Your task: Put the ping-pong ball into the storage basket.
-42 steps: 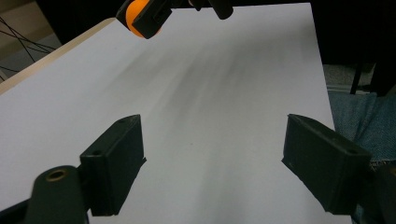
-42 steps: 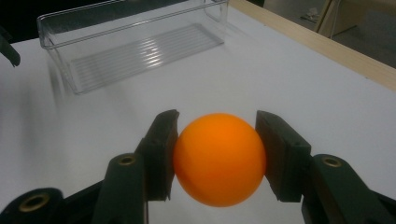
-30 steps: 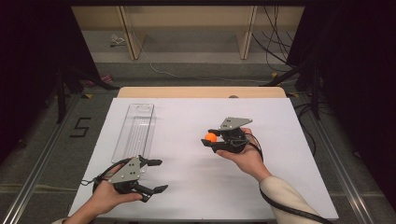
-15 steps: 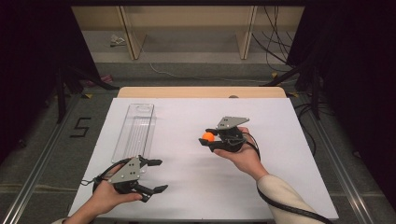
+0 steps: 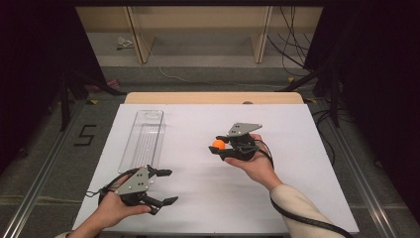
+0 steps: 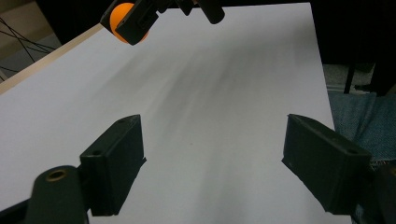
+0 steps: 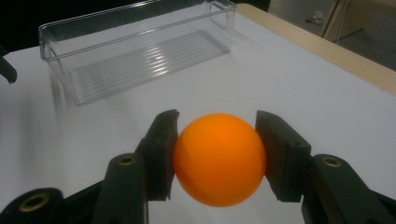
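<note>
The right hand-held gripper (image 5: 221, 147) clamps an orange ball (image 7: 219, 158) between its jaws, held above the middle of the white counter (image 5: 297, 148). The left hand-held gripper (image 5: 166, 186) hangs wide and empty near the front edge. Likely a carry step: the clear tray (image 5: 142, 139) ahead of it looks the probable drop spot, calling for a leftward move, then release. Only a "5" (image 5: 85, 135) on the floor is readable.
</note>
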`<state>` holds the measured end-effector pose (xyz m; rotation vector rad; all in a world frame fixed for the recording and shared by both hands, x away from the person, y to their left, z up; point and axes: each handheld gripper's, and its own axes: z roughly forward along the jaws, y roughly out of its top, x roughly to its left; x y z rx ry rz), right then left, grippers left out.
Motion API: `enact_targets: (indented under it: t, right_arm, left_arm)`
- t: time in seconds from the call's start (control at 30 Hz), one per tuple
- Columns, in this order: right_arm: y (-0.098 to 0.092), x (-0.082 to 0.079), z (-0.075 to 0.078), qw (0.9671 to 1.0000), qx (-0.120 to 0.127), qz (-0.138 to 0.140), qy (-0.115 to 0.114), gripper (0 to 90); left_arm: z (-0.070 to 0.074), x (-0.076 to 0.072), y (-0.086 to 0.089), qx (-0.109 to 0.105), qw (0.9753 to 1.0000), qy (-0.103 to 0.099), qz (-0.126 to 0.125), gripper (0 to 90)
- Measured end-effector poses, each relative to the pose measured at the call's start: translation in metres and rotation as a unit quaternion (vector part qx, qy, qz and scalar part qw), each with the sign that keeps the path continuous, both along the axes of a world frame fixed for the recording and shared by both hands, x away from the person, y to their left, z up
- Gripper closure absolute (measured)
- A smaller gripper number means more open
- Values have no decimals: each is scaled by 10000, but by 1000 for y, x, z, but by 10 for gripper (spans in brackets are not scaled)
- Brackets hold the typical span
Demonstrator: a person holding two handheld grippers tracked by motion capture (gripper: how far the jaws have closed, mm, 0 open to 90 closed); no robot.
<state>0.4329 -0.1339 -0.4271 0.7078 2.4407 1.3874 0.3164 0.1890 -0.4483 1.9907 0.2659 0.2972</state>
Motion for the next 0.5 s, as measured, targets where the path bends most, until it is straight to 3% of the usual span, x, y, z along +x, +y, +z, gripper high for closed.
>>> enact_targets:
  t: [0.5]
  right_arm:
    - [7, 3, 1, 10000, 43, 44, -8, 513]
  left_arm:
    - [0, 0, 0, -2, 10000, -1, -3, 200]
